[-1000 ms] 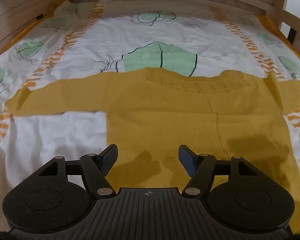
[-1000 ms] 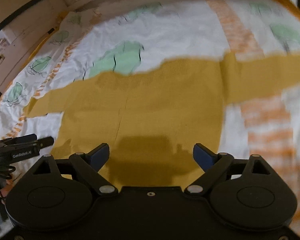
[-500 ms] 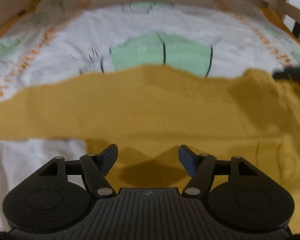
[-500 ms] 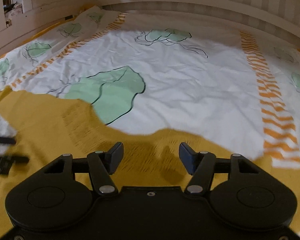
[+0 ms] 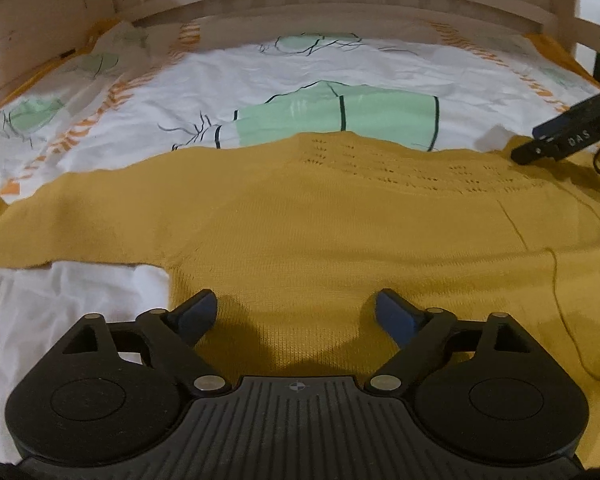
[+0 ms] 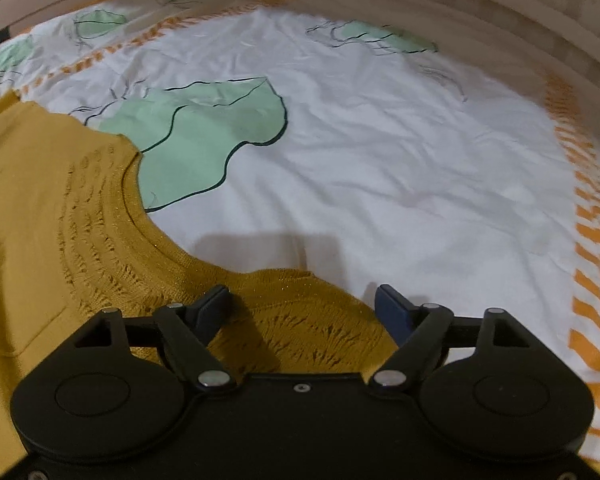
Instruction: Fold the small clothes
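Just 1 yellow sweater flat, 2 claws spread: left claw, right claw.

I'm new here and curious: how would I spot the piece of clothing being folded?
Look at the white bedspread printed with green leaves and orange stripes. Spread flat on it lies a mustard-yellow knit sweater, the only plain-coloured item there, with rows of small eyelet holes around its neckline.

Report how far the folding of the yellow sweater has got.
Done: the yellow sweater lies spread flat on the leaf-print bedsheet, one sleeve out to the side; no fold shows. In hand: nothing gripped. The right gripper sits open at the neckline; the left gripper is open over the body. Left: every fold, sleeves and body alike.
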### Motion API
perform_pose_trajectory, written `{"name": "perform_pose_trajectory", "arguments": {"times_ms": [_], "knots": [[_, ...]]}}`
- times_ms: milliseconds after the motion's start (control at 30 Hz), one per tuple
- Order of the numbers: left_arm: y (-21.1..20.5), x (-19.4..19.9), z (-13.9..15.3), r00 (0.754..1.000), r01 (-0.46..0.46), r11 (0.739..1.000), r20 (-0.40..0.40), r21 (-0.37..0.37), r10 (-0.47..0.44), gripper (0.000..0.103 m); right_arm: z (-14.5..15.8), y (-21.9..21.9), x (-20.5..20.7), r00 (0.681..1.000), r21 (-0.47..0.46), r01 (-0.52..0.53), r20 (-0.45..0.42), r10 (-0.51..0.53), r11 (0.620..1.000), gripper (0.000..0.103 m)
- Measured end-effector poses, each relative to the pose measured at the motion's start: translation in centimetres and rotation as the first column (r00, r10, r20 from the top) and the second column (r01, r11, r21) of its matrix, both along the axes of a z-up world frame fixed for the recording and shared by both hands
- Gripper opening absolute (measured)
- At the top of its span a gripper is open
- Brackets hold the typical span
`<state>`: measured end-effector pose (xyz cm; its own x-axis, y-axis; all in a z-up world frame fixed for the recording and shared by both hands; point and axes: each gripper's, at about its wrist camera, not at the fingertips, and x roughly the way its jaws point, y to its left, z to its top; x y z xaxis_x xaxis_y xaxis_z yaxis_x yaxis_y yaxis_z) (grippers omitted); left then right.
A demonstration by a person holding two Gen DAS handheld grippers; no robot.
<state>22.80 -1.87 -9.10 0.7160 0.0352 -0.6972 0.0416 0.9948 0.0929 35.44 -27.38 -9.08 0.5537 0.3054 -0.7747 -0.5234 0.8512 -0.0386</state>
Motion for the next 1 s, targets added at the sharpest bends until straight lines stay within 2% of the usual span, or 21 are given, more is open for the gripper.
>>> {"name": "perform_pose_trajectory", "arguments": {"times_ms": [67,133,233,300,400,500,567,633,667,733,800,867,900,967,1000], "knots": [[0.3,0.1,-0.1,1.000,-0.001,1.000,-0.006,-0.012,0.001,0.089,0.1,-0.6,0.6,0.999,0.033,-0.010,-0.042,0.011,0.999,0.080],[0.4,0.1,-0.1,1.000,0.000,1.000,-0.005,-0.019,0.000,0.089,0.1,-1.0,0.9,0.997,0.068,-0.027,-0.076,0.032,0.997,0.068],[0.3,0.1,-0.3,1.000,0.001,1.000,-0.007,-0.021,-0.001,0.088,0.3,-1.0,0.8,0.996,0.094,-0.045,-0.078,0.052,0.995,0.044],[0.3,0.1,-0.3,1.000,0.005,1.000,-0.009,-0.023,-0.005,0.087,0.5,-0.7,0.3,0.996,0.096,-0.049,-0.065,0.055,0.994,0.017],[0.2,0.2,0.0,1.000,0.017,1.000,-0.007,-0.019,-0.017,0.084,0.9,0.0,-0.1,0.999,0.047,-0.032,-0.011,0.032,0.998,0.013],[0.1,0.3,0.5,1.000,0.023,1.000,0.010,-0.017,-0.023,0.081,0.9,0.0,0.8,0.996,0.026,0.076,0.052,-0.078,0.997,0.013],[0.0,0.3,0.4,1.000,0.017,1.000,0.022,-0.009,-0.017,0.081,0.3,0.0,1.6,0.993,0.042,0.117,0.026,-0.118,0.992,0.013],[0.0,0.6,-0.1,1.000,0.023,1.000,-0.006,-0.004,-0.023,0.082,0.0,0.3,1.6,0.992,0.047,0.124,0.032,-0.125,0.991,0.015],[0.0,0.7,-0.3,1.000,0.019,1.000,-0.014,-0.014,-0.019,0.082,0.2,0.1,1.5,0.990,0.066,0.138,0.033,-0.140,0.988,0.020],[0.3,0.7,-0.6,1.000,0.011,0.999,-0.001,-0.037,-0.011,0.082,1.2,-1.4,1.2,0.978,0.167,0.201,0.015,-0.206,0.965,0.030],[0.3,0.6,-0.7,1.000,0.005,0.999,0.009,-0.040,-0.005,0.083,2.5,-3.9,0.7,0.957,0.265,0.278,0.001,-0.289,0.923,0.052],[0.2,0.5,-0.8,1.000,0.002,0.999,0.018,-0.033,-0.002,0.084,3.7,-6.6,0.4,0.928,0.324,0.358,-0.018,-0.373,0.875,0.055],[0.2,0.4,-0.9,1.000,0.000,0.999,0.024,-0.032,0.000,0.085,4.3,-8.6,0.1,0.905,0.357,0.409,-0.044,-0.422,0.840,0.055],[0.2,0.2,-1.0,0.999,-0.003,1.000,0.035,-0.030,0.004,0.086,5.2,-11.9,-0.5,0.855,0.372,0.502,-0.075,-0.514,0.781,0.055],[0.2,0.2,-1.0,0.999,-0.005,1.000,0.038,-0.030,0.006,0.086,5.6,-14.0,-1.1,0.819,0.362,0.555,-0.078,-0.569,0.749,0.055]]}}
